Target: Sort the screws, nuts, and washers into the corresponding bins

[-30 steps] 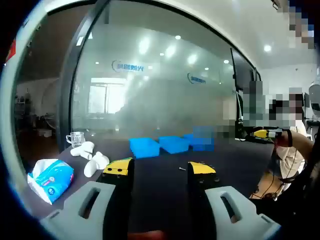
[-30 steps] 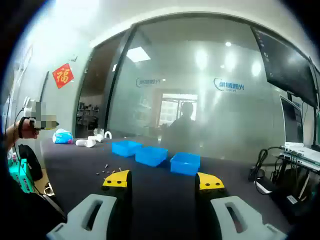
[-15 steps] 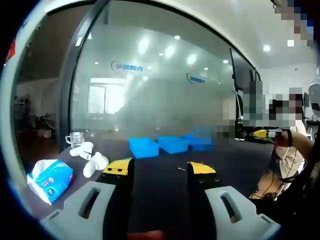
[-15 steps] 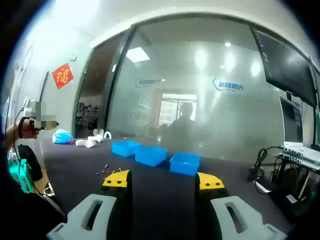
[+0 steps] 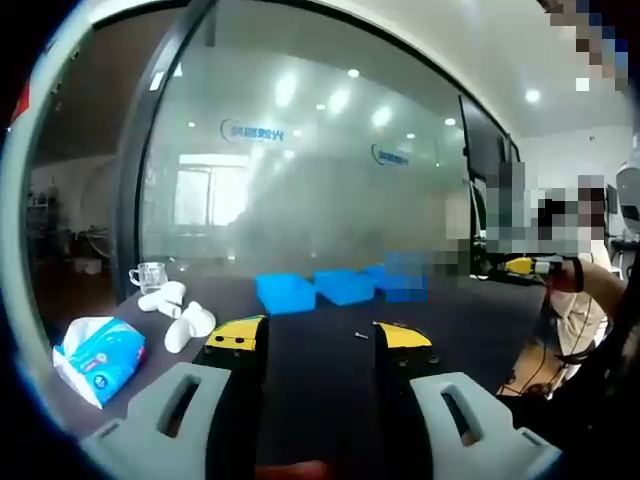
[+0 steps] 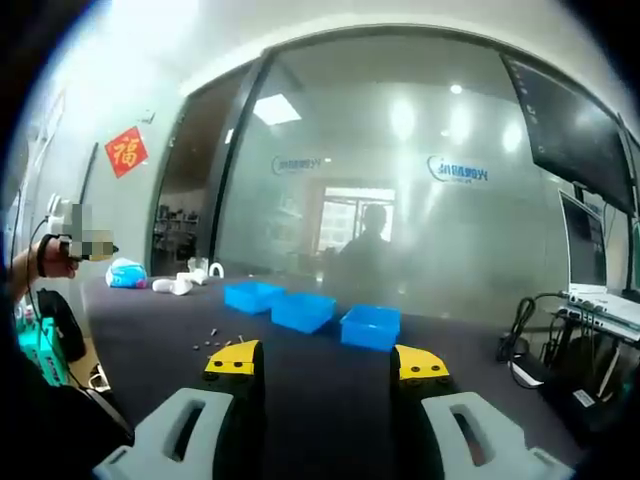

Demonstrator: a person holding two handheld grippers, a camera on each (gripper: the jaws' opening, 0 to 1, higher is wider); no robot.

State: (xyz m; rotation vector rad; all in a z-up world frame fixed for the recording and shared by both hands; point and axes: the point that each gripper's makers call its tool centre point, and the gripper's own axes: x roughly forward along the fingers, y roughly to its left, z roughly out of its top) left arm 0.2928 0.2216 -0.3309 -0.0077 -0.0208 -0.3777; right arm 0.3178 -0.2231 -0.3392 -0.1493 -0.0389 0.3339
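Observation:
Three blue bins stand in a row on the dark table: one [image 5: 287, 293], the second [image 5: 345, 286] and the third [image 5: 400, 280]. In the right gripper view the same bins [image 6: 303, 311] sit mid-table. Small loose hardware [image 6: 215, 340] lies scattered before them, and one small screw [image 5: 358, 335] shows just past my left jaws. My left gripper [image 5: 320, 340] is open and holds nothing, well short of the bins. My right gripper [image 6: 327, 362] is also open and empty above the table. Each gripper appears far off in the other's view, held in a hand: the right gripper [image 5: 530, 265] and the left gripper [image 6: 90, 245].
A tissue pack [image 5: 100, 358], white rounded objects [image 5: 185, 320] and a glass cup [image 5: 150, 277] sit at the table's left end. Cables [image 6: 525, 340] and a laptop [image 6: 605, 300] lie at the right end. A frosted glass wall [image 6: 400, 200] stands behind the table.

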